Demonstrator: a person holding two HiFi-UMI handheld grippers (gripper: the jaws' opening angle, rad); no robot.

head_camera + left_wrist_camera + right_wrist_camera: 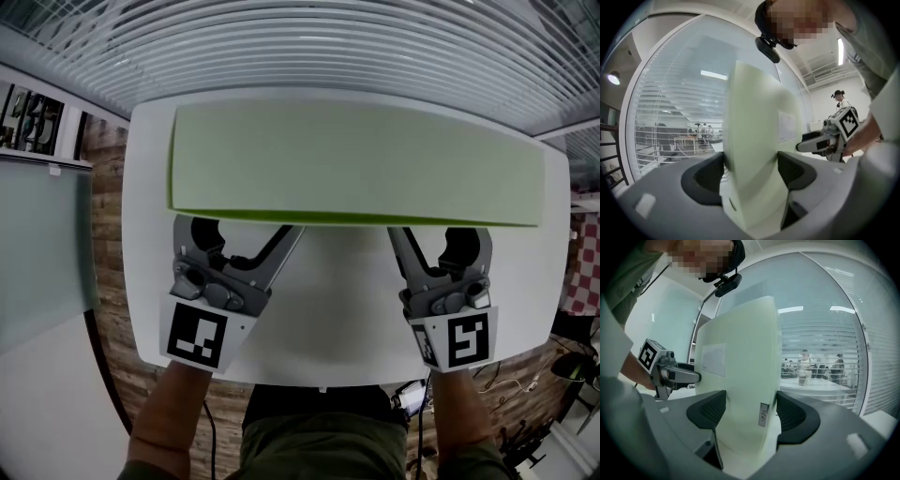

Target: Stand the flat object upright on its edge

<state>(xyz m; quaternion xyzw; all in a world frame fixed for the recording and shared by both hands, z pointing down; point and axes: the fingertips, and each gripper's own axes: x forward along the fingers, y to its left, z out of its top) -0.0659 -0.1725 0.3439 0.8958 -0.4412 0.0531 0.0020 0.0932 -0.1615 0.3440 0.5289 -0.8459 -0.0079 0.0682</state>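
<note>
A long, pale green flat slab (356, 164) stretches across the white table (337, 309), its broad face towards the head view. Both grippers hold it by its near long edge. My left gripper (248, 230) is shut on its left part and my right gripper (433, 232) on its right part. In the left gripper view the slab (754, 140) stands edge-on between the black pads of my left gripper (752, 176). In the right gripper view the slab (745, 376) fills the gap of my right gripper (750, 416). Whether its far edge touches the table is hidden.
Window blinds (309, 47) run behind the table's far edge. A glass partition (42, 244) stands at the left. Wooden floor and cables (525, 394) show at the lower right. The other gripper (825, 140) appears in the left gripper view.
</note>
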